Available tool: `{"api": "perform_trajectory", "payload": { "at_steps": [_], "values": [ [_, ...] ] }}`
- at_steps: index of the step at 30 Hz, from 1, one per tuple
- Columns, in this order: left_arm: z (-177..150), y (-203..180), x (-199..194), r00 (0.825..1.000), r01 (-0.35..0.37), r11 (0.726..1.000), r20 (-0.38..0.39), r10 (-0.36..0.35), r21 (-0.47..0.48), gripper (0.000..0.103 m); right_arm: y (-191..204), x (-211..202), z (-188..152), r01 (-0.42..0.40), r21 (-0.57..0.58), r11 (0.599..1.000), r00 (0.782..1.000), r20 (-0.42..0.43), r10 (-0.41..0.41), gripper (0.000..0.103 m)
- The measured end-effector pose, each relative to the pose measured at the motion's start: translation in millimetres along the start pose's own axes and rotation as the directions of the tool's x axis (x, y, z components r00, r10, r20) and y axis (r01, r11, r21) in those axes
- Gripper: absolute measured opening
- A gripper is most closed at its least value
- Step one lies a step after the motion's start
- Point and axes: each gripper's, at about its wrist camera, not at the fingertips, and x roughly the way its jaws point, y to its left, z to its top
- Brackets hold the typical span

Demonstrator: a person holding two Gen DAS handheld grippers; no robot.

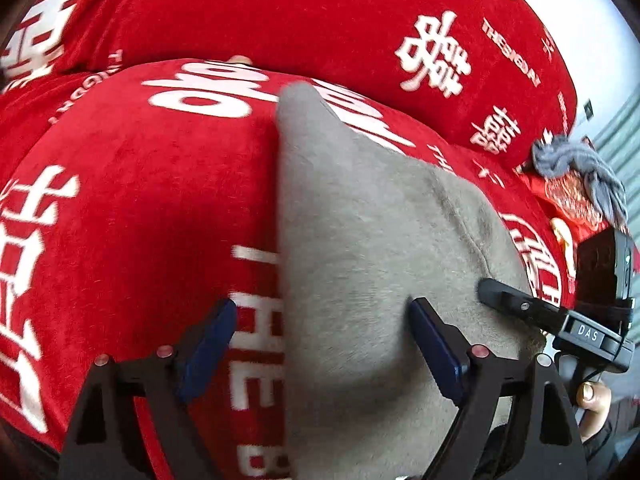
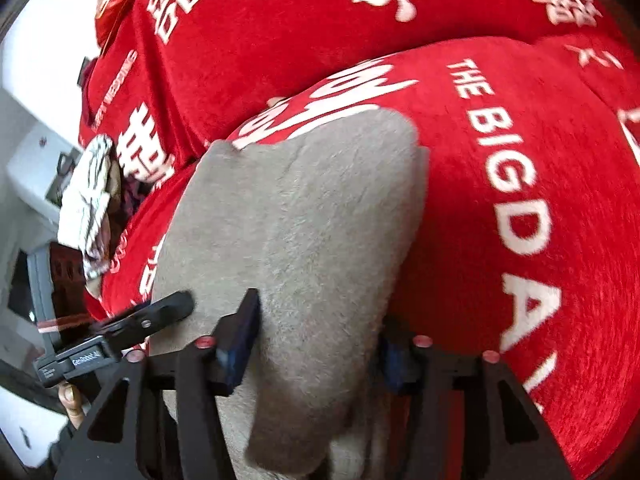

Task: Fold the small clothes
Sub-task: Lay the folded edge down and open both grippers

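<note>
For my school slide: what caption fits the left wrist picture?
Open left gripper hovering over a grey garment on a red cloth.

A fuzzy grey-beige garment [image 1: 360, 240] lies folded on the red printed cloth [image 1: 140, 200].

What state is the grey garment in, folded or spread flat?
Folded, at least once. The grey garment lies doubled on the red cloth, with a thick rounded fold edge on its right side; the layer count cannot be told.
</note>
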Motion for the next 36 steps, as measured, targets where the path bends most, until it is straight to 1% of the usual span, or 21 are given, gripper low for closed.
{"api": "perform_trajectory", "payload": {
  "at_steps": [2,4,6,7,8,9,10,11,13,14,16,18,20,21,23,25,28,31,33,34,36],
  "values": [
    [4.5,1.3,-11.7,0.999,-0.008,1.000,0.036,0.008,0.000,0.088,1.4,-17.0,4.3,0.036,-0.006,0.999,0.997,0.070,-0.035,0.059],
    [13.1,-1.0,-19.9,0.997,-0.021,1.000,0.072,0.021,0.008,0.088,9.9,-31.2,11.0,0.069,-0.048,0.996,0.989,0.133,-0.062,0.060],
    [27.8,-8.8,-17.8,0.994,-0.072,0.997,0.084,0.069,0.028,0.088,25.5,-36.0,20.7,0.058,-0.111,0.992,0.988,0.152,-0.041,0.060],
    [35.7,-13.3,-12.6,0.990,-0.120,0.992,0.083,0.116,0.041,0.088,34.1,-33.9,26.1,0.045,-0.144,0.989,0.989,0.147,-0.024,0.060],
    [43.9,-17.4,-5.4,0.980,-0.183,0.981,0.087,0.178,0.059,0.088,41.0,-30.0,30.5,0.040,-0.172,0.984,0.990,0.142,-0.015,0.060],
    [51.2,-18.9,2.2,0.967,-0.244,0.967,0.097,0.238,0.068,0.088,46.7,-23.7,34.2,0.042,-0.199,0.979,0.991,0.135,-0.015,0.060],
    [56.5,-16.5,8.6,0.956,-0.283,0.957,0.095,0.276,0.067,0.088,48.7,-17.3,37.0,0.044,-0.216,0.975,0.992,0.123,-0.018,0.060],
    [60.9,-13.3,17.5,0.950,-0.306,0.950,0.079,0.301,0.063,0.088,46.9,-11.2,40.0,0.037,-0.219,0.975,0.994,0.105,-0.014,0.060],
    [63.9,-5.8,31.0,0.948,-0.318,0.946,0.037,0.316,0.062,0.088,36.7,15.1,47.4,0.007,-0.185,0.983,1.000,0.026,-0.003,0.060],
    [64.1,-2.3,39.4,0.946,-0.323,0.944,0.014,0.323,0.071,0.089,29.4,21.5,49.9,0.004,-0.167,0.986,1.000,0.007,-0.003,0.060],
    [62.5,2.9,43.9,0.952,-0.304,0.950,0.008,0.304,0.072,0.089,11.7,28.2,55.0,-0.054,-0.113,0.992,0.998,0.009,0.055,0.059],
    [63.3,7.1,44.2,0.956,-0.294,0.954,-0.002,0.295,0.060,0.092,5.9,27.1,58.8,-0.080,-0.070,0.994,0.997,0.002,0.080,0.058],
    [63.8,7.0,42.0,0.957,-0.289,0.956,-0.006,0.290,0.057,0.093,10.1,22.5,58.4,-0.066,-0.065,0.996,0.998,0.000,0.066,0.058],
    [62.9,6.9,37.4,0.959,-0.282,0.958,-0.005,0.283,0.050,0.093,18.4,14.0,54.1,-0.040,-0.093,0.995,0.999,0.010,0.041,0.059],
    [58.1,3.8,26.1,0.965,-0.261,0.964,0.008,0.261,0.041,0.093,31.7,1.2,42.6,-0.032,-0.152,0.988,0.999,0.028,0.037,0.060],
    [50.7,-1.6,14.7,0.969,-0.246,0.968,0.024,0.245,0.051,0.093,49.1,-18.2,20.1,-0.055,-0.226,0.973,0.997,0.042,0.067,0.060],
    [35.9,-8.6,-2.8,0.976,-0.217,0.974,0.036,0.215,0.063,0.093,62.3,-33.8,-7.2,-0.079,-0.276,0.958,0.994,0.044,0.095,0.060],
    [16.8,-16.0,-18.7,0.982,-0.184,0.980,0.048,0.181,0.071,0.093,64.1,-41.9,-31.3,-0.120,-0.282,0.952,0.990,0.036,0.136,0.060],
    [0.3,-22.1,-23.1,0.986,-0.167,0.983,0.041,0.165,0.080,0.093,57.6,-38.7,-43.8,-0.129,-0.275,0.953,0.990,0.027,0.141,0.062],
    [-6.8,-25.0,-22.0,0.985,-0.172,0.980,0.034,0.169,0.096,0.093,52.6,-37.4,-47.3,-0.129,-0.258,0.957,0.990,0.019,0.138,0.062],
    [-17.7,-27.8,-17.7,0.978,-0.211,0.969,0.032,0.208,0.128,0.093,36.4,-28.3,-52.3,-0.127,-0.204,0.971,0.992,-0.006,0.128,0.061]
  ]
}}
